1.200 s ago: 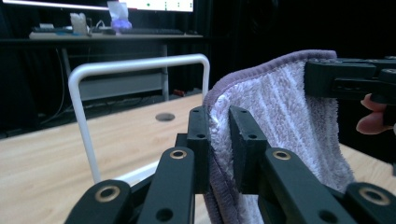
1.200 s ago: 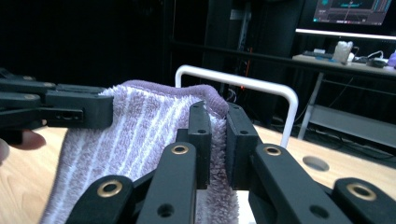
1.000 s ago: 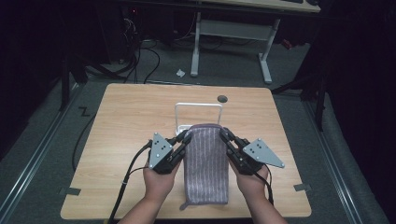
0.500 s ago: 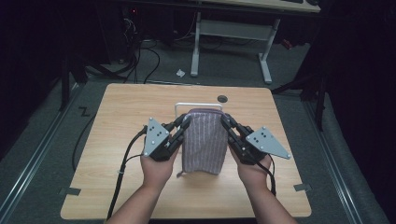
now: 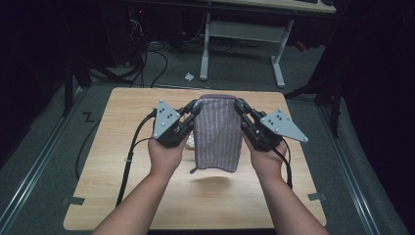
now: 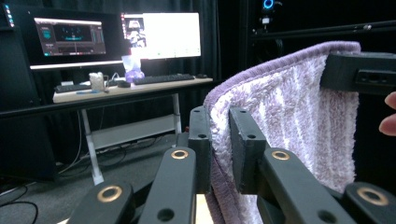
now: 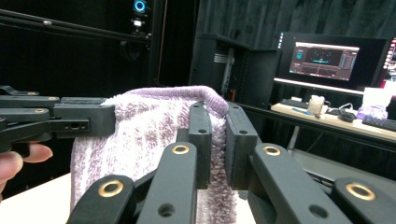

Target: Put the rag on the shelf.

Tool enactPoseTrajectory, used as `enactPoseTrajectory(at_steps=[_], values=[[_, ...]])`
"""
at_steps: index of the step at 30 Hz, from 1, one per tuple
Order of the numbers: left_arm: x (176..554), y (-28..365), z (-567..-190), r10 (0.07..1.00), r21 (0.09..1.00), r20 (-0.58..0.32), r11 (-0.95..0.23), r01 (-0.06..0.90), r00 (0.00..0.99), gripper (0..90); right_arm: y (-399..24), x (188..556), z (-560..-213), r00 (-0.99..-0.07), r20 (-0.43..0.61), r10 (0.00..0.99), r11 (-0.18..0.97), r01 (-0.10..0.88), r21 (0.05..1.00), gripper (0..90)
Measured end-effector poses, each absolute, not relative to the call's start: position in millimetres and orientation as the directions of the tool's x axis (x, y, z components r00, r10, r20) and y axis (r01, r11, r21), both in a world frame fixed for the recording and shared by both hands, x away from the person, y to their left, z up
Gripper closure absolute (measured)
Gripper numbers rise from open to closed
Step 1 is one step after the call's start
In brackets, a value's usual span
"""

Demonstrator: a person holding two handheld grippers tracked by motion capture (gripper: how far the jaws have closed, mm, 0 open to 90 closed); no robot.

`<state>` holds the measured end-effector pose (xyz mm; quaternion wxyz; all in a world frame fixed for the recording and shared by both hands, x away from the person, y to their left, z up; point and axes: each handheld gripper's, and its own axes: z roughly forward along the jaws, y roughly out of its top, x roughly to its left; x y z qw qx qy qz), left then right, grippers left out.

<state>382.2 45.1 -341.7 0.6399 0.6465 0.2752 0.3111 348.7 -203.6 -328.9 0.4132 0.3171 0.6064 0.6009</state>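
Clamping the towel's (image 5: 218, 131) top corners, left tool (image 5: 192, 110) and right tool (image 5: 240, 108) hold it hanging above the table (image 5: 122, 147).

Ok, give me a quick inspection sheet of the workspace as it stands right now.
Surface: wooden table, mostly bare, with the towel's shadow under its hanging end.
Job's things: striped purple towel, held up by its two top corners, hanging clear of the table.
Clutter: a small pale item on the table by the left gripper, too hidden to identify.
Grippers: left gripper shut on the towel's left corner; right gripper shut on the right corner.
Cables: black cable trails from the left gripper across the table; more lie on the floor behind.
Surroundings: dark room, desk frame beyond the table, lit monitors.
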Motion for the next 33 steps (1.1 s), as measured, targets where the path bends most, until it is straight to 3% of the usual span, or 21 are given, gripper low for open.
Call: enactPoseTrajectory(at_steps=[14,33], values=[[439.7,49.0,-323.8,0.790,0.994,0.106,-0.094,-0.050,0.605,80.1,-194.4,411.3,-317.5,-0.440,-0.084,0.894,0.059,-0.069,0.996,83.6],[515.1,47.2,-324.0,0.812,0.995,0.010,-0.068,0.077,0.584,79.3,-192.0,494.1,-319.2,-0.427,-0.074,0.901,0.101,0.041,0.994,83.5]])
